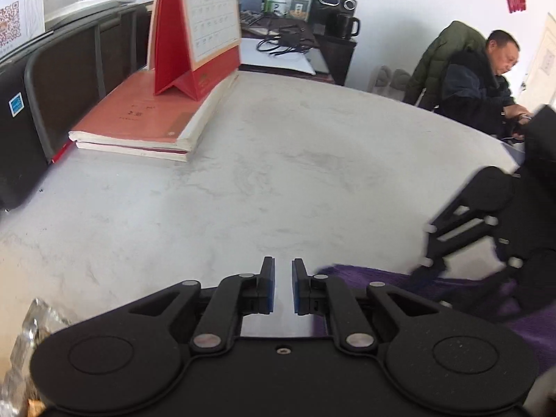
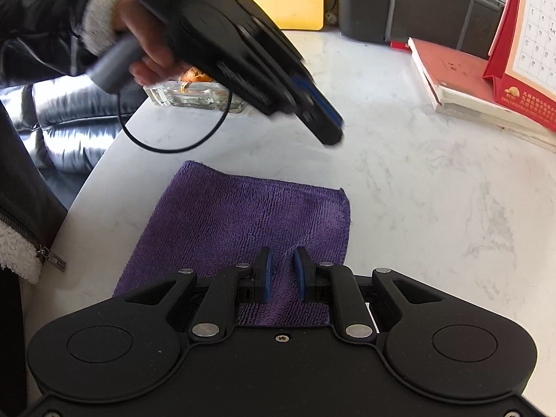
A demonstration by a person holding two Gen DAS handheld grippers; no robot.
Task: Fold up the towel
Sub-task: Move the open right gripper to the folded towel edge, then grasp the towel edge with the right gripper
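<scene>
The purple towel [image 2: 243, 229] lies flat on the table [image 2: 434, 191], already folded to a compact rectangle, long axis running 7 to 1 o'clock. The right gripper [image 2: 282, 274] is nearer, directly over its near edge, nearly clenched, gripping nothing. The left gripper [image 2: 330, 128] hangs above at 12 o'clock, clenched, empty.

The desk calendar [image 2: 531, 34] shows date numbers such as 21, 22, 28 and 29; a QR code [image 1: 12, 22] marks the white box.
</scene>
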